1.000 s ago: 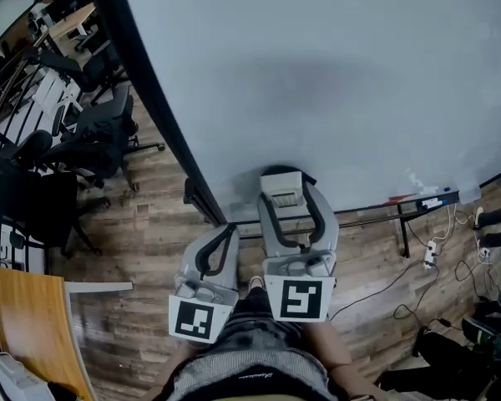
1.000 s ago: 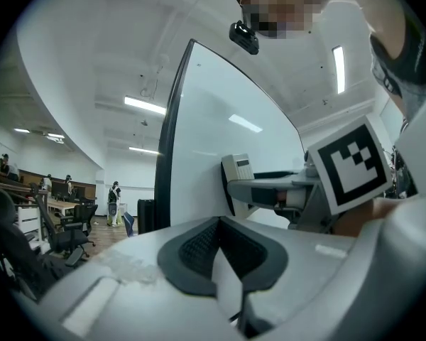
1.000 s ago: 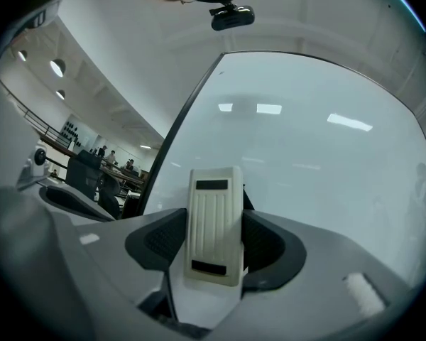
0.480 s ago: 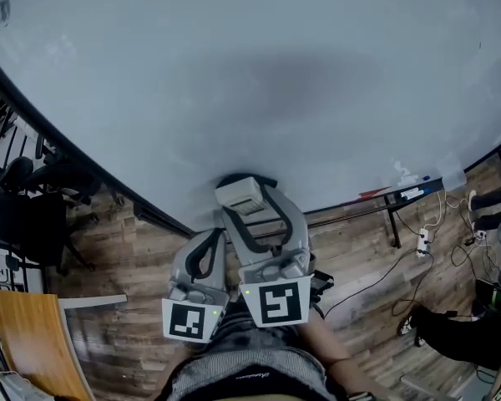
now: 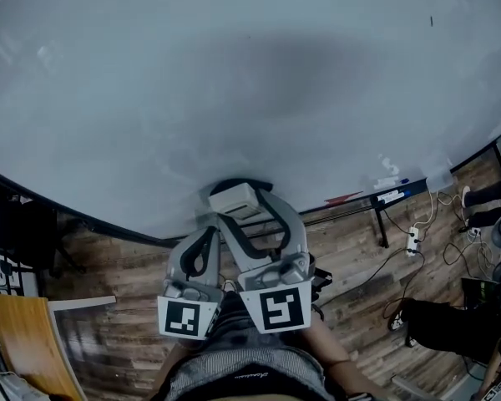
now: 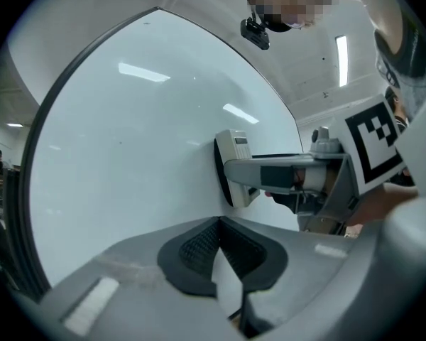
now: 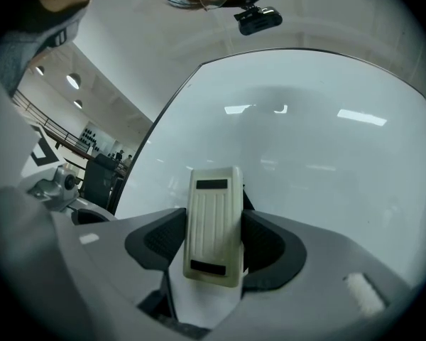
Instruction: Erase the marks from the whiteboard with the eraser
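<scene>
Right gripper (image 5: 247,209) fingers (image 7: 273,251) clamped on either side of the eraser (image 7: 213,222), which stands upright between them with its felt face against the whiteboard (image 5: 234,73), low on the board and a little left of centre in the head view. Left gripper (image 6: 219,246) fingers (image 6: 192,251) closed together at the tips, nothing between them, held just beside the right one and off the board. Board fills most of the head view and looks almost wholly clean: pale grey, only ceiling-light reflections and a soft shadow across the middle. One short dark stroke (image 5: 431,21) shows near the upper right, well apart from the eraser; can't tell if it's ink or a blemish. Marker tray (image 5: 384,195) along the bottom edge holds a few pens. Judgement: erasing is nearly done; what's left is a reach up and right to that stroke, plus any faint residue these views don't resolve.
</scene>
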Tool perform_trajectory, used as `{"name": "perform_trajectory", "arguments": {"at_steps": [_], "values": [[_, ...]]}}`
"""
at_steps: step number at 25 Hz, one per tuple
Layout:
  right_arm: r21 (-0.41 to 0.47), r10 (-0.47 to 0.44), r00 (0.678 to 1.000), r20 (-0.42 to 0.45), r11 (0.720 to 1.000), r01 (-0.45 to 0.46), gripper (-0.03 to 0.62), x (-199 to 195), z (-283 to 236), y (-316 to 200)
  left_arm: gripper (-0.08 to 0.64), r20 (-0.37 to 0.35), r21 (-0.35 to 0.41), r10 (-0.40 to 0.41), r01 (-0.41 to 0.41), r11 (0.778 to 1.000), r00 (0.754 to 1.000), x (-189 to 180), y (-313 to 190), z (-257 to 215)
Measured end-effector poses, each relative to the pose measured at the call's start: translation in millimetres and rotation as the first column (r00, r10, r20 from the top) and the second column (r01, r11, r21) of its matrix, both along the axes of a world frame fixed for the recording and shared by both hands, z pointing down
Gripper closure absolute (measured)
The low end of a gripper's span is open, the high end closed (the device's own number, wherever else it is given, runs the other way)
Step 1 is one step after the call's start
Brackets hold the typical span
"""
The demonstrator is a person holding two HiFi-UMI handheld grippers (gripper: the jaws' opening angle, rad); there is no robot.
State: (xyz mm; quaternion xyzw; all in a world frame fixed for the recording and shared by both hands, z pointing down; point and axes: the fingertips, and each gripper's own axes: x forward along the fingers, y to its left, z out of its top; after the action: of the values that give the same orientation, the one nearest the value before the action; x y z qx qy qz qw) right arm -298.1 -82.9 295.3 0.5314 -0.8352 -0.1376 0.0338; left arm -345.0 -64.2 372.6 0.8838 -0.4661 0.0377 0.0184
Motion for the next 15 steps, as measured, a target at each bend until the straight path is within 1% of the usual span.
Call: {"name": "perform_trajectory", "arguments": {"at_steps": [4, 9, 15], "values": [[0.004, 0.017, 1.000, 0.015, 1.000, -0.017, 0.337, 41.7, -1.3, -0.9, 0.557, -0.002, 0.012, 0.009, -0.009, 1.000, 1.000, 39.2, -2.1, -3.6], [0.005, 0.011, 1.000, 0.017, 1.000, -0.011, 0.337, 71.4, -3.2, -0.8, 0.557, -0.004, 0.015, 0.005, -0.005, 1.000, 1.000, 70.3, -2.6, -7.0], [0.003, -0.032, 0.999, -0.004, 0.999, 0.032, 0.337, 100.8, -0.8, -0.8, 0.557, -0.004, 0.029, -0.022, 0.022, 0.999, 1.000, 106.7, -1.1, -9.1]]}}
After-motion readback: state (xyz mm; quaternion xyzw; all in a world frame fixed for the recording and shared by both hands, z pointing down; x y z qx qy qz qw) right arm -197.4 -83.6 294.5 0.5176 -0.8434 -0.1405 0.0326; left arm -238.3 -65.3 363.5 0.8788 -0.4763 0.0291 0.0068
